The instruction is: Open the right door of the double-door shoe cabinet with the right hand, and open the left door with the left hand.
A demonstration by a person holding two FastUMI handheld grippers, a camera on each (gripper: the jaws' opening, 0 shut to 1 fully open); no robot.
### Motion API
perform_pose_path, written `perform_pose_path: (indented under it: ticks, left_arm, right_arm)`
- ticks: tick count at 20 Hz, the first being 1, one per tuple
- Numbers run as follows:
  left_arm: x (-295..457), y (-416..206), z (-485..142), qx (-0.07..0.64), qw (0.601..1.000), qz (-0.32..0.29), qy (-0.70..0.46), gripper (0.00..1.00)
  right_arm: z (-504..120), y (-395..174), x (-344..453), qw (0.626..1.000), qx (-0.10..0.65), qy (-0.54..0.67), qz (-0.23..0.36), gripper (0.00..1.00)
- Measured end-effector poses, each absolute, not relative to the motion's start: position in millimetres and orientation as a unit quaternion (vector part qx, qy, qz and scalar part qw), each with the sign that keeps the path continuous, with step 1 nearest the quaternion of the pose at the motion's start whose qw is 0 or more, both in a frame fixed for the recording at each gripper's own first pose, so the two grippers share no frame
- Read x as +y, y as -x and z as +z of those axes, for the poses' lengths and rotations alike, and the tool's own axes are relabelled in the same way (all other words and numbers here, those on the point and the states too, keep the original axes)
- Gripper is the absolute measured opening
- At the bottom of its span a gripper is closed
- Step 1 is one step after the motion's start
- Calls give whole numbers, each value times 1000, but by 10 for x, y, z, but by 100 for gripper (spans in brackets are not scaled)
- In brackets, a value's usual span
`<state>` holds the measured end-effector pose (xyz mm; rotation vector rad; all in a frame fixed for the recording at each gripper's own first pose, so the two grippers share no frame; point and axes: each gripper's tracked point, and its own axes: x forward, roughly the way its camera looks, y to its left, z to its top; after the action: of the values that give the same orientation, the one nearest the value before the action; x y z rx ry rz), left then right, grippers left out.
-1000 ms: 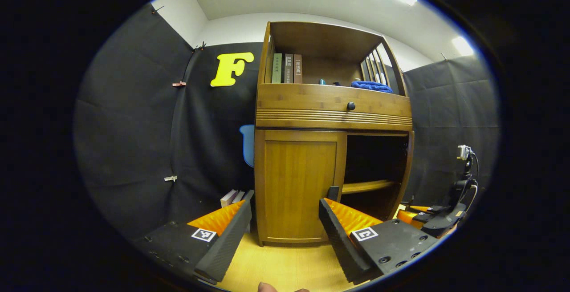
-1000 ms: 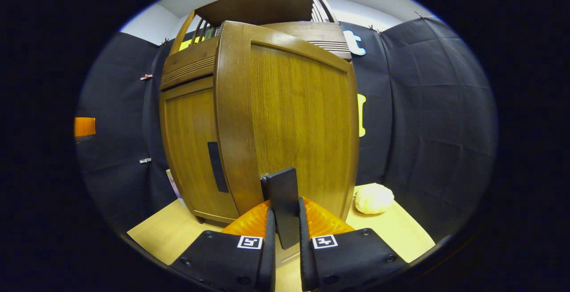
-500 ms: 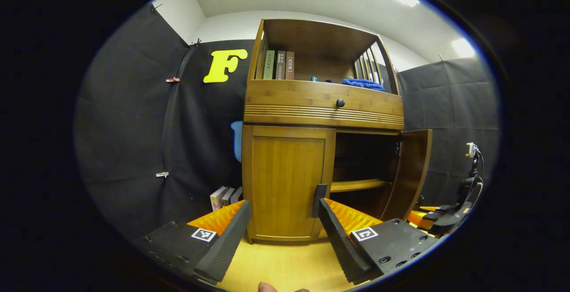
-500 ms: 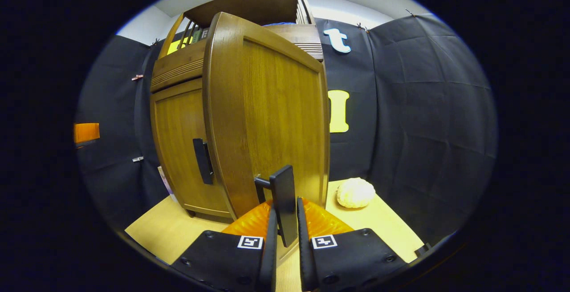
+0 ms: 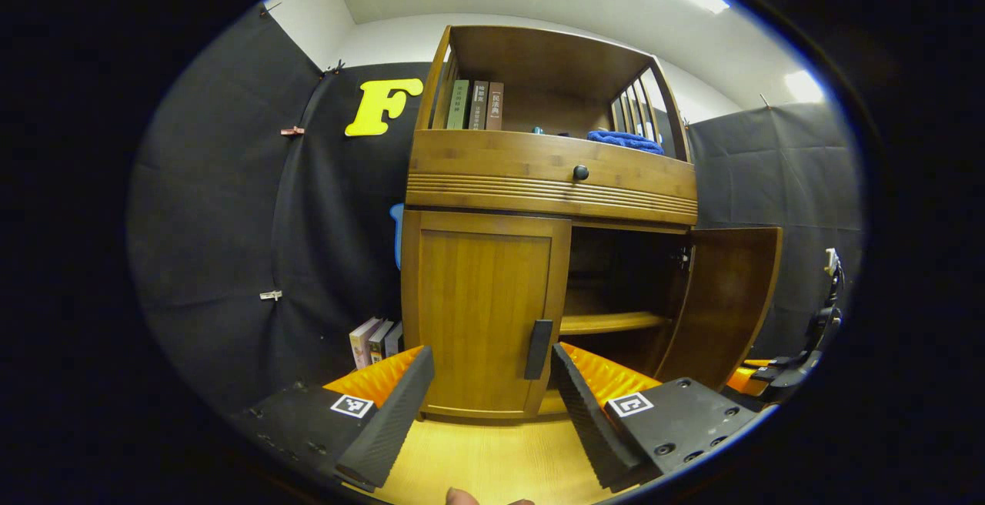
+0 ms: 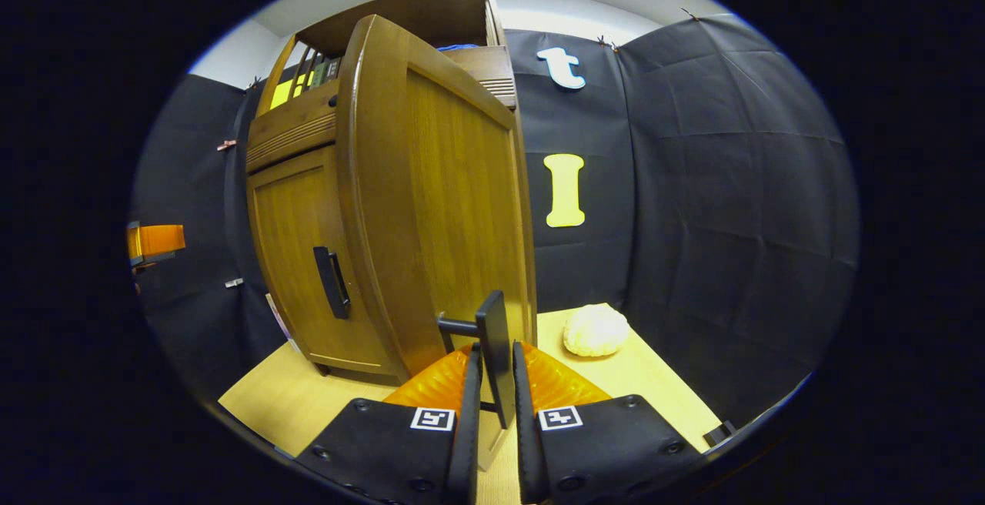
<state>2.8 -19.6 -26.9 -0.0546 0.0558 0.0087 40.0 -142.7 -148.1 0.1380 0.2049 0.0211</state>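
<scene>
**Right door open, left door shut**

The right gripper [image 6: 492,405] pinches the right door's [image 6: 454,205] black handle [image 6: 495,351], the door swung well out from the cabinet [image 5: 550,174]. The left gripper [image 5: 489,397] is spread wide, empty, just before the closed left door [image 5: 481,312]. That rigid wooden panel likely swings easily; the grip belongs on its slim upright bar handle [image 5: 538,349], which looks smooth.

Left gripper view low, facing cabinet [image 5: 539,182] front; right gripper view close beside.
</scene>
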Motion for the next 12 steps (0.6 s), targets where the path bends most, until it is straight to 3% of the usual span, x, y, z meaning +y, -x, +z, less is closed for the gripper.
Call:
perform_pose_path:
  ticks: [1,2,5,6,7,12]
  left_arm:
    - [-218,-71,-245,25,999,7,27,96]
    - [-245,-116,-240,24,999,10,27,96]
    - [-359,-241,-211,21,999,12,29,93]
    - [-414,-295,-208,21,999,12,29,95]
    - [-456,-345,-193,22,999,11,27,95]
    - [-700,-546,-183,16,1000,8,19,96]
  right_arm:
    - [-1497,-431,-1528,993,102,-64,7,25]
    - [-1498,-413,-1628,993,100,-63,8,20]
    - [-1463,-413,-1827,993,99,-63,18,19]
    - [-1463,-409,-1928,993,99,-60,18,28]
    - [-1448,-416,-2012,993,99,-60,16,20]
    - [-1453,-425,-2225,991,108,-74,31,19]
